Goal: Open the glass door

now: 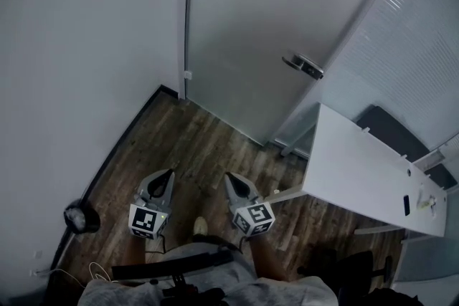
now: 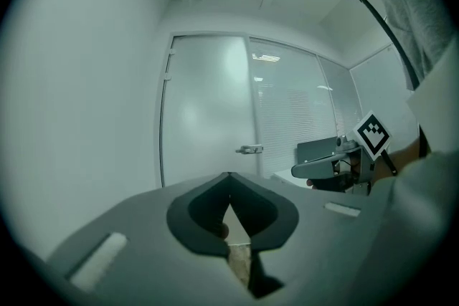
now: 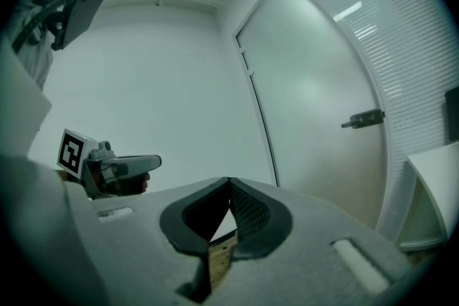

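Wood floor [image 1: 197,147] is running up to the frosted glass door [image 1: 244,25], which is sitting closed ahead. Left gripper [image 1: 170,173] and right gripper [image 1: 230,177] are hanging well short of its handle [image 1: 303,65], jaws pinched together, holding nothing.

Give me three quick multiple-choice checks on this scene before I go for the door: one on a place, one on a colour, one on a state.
1. The white desk stands on the person's: A left; B right; C back.
2. The floor is: A brown wood planks; B white tile; C grey carpet.
3. The left gripper and right gripper have their jaws: A together, with nothing held; B closed on a cable; C wide apart.

Answers: 1 B, the head view shows it to the right of both grippers. 2 A, plank grain shows in the head view. 3 A, each gripper view shows the tips meeting, with the door handle far ahead.
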`<state>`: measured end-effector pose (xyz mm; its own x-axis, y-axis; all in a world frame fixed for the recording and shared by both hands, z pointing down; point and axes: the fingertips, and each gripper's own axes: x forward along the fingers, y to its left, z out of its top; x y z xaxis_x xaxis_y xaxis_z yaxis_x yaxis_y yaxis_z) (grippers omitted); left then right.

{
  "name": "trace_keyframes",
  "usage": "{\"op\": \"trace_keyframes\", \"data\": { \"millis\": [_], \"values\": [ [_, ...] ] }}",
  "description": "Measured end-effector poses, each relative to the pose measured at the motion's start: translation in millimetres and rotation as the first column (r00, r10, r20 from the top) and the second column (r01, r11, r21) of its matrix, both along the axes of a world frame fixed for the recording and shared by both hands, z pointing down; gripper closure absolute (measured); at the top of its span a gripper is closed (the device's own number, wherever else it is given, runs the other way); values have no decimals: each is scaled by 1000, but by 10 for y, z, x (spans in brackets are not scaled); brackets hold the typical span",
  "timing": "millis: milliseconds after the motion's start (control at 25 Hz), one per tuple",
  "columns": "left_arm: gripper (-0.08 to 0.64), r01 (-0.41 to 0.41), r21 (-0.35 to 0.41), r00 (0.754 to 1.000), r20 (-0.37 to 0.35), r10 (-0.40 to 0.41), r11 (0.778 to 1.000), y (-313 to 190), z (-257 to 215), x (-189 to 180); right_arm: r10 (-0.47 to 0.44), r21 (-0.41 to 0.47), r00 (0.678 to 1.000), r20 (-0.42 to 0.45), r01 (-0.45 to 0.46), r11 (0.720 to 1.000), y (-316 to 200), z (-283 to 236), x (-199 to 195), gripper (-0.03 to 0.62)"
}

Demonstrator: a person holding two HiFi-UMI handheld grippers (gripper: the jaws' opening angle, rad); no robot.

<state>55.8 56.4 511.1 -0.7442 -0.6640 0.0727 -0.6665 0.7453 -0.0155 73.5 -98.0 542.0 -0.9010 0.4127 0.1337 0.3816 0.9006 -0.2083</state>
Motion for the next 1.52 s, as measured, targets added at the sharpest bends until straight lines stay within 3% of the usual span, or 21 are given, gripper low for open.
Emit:
{"op": "trace_keyframes", "data": {
  "millis": [880,1280,1520],
  "values": [
    [555,-30,-35,999,21,30,999,-337,36,-1117,44,-11,999,-17,-45,999,-371,104,-1063,591],
    [556,-107,-27,994,14,108,994,-314,20,-1984,138,-17,990,-27,-139,990,-365,130,-1762,591],
    [557,-202,-32,979,8,202,979,-480,-29,-2481,234,-11,971,-41,-234,972,-500,128,-2068,591]
  ]
}}
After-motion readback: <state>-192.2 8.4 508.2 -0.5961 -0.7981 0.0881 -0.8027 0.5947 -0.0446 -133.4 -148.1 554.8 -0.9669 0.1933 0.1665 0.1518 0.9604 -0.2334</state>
